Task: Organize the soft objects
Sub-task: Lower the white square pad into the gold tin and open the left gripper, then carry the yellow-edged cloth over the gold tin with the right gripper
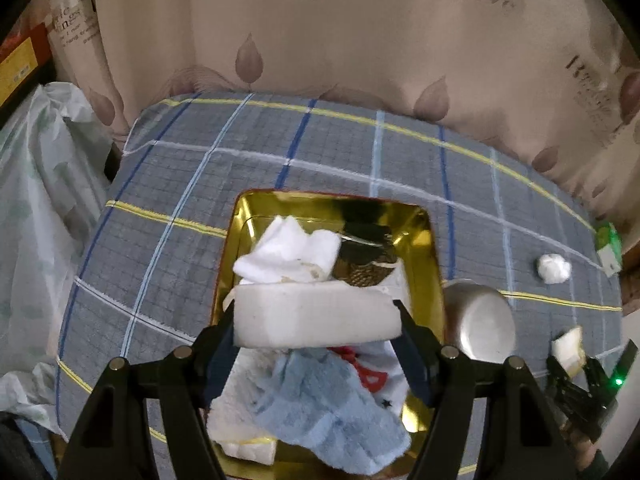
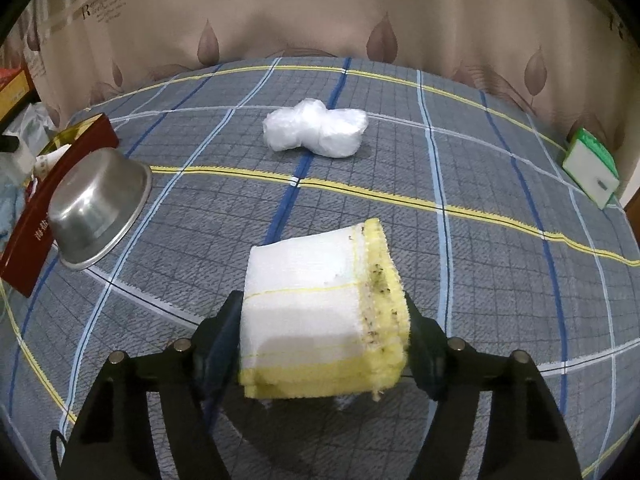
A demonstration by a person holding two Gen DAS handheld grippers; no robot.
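Note:
My left gripper (image 1: 316, 320) is shut on a white foam block (image 1: 316, 314) and holds it over a gold-lined box (image 1: 424, 216). In the box lie a white cloth (image 1: 292, 256), a light blue towel (image 1: 336, 408), a red-printed white cloth (image 1: 376, 376) and another white piece (image 1: 248, 448). My right gripper (image 2: 324, 320) is shut on a folded white and yellow cloth (image 2: 316, 304), just above the plaid tabletop. That cloth (image 1: 568, 350) and the right gripper (image 1: 588, 376) also show at the right edge of the left wrist view. A crumpled clear plastic bag (image 2: 316, 128) lies further back.
An upturned steel bowl (image 2: 96, 208) (image 1: 480, 324) stands beside the red-sided box (image 2: 44, 224). A green and white card (image 2: 592, 168) (image 1: 608, 248) lies at the far right edge. The plastic bag shows small in the left view (image 1: 554, 268). A patterned curtain (image 2: 320, 8) hangs behind the table (image 2: 500, 152).

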